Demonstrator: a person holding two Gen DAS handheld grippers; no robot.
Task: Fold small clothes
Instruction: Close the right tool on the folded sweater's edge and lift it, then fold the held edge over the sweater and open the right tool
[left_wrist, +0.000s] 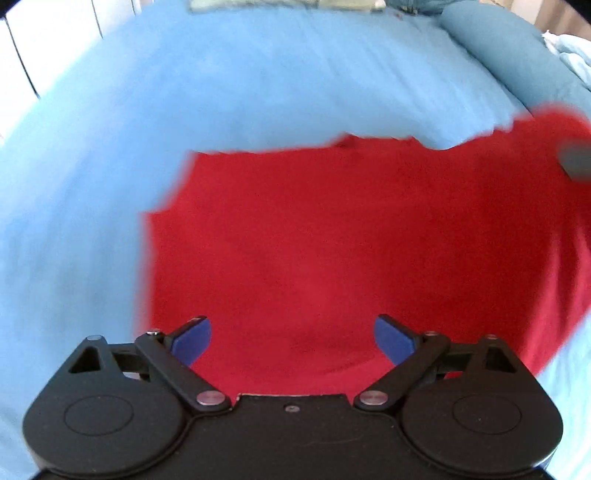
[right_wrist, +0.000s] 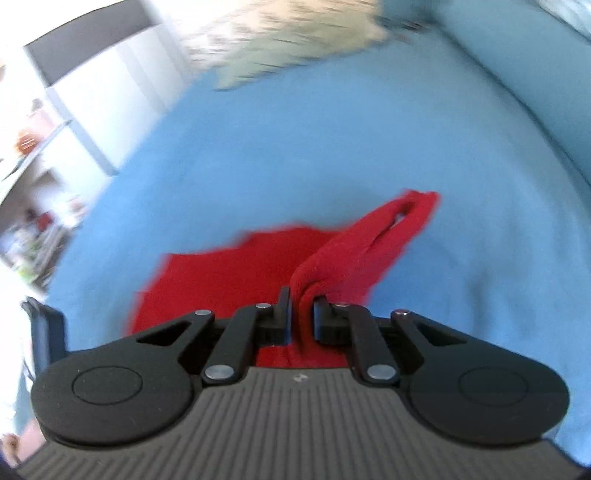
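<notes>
We see a red garment (left_wrist: 332, 240) spread across the light blue bed sheet (left_wrist: 221, 81), most of it lying flat. Our left tool (left_wrist: 291, 341) hangs over the near part of the garment with its blue-padded fingers (left_wrist: 192, 343) spread wide and nothing between them. Our right tool (right_wrist: 301, 317) is clamped on a bunched fold of the red garment (right_wrist: 351, 254), which rises off the sheet (right_wrist: 295, 147) from the flat part up to the pinched jaws. A pale, blurred cloth (right_wrist: 288, 40) lies at the far end of the bed.
</notes>
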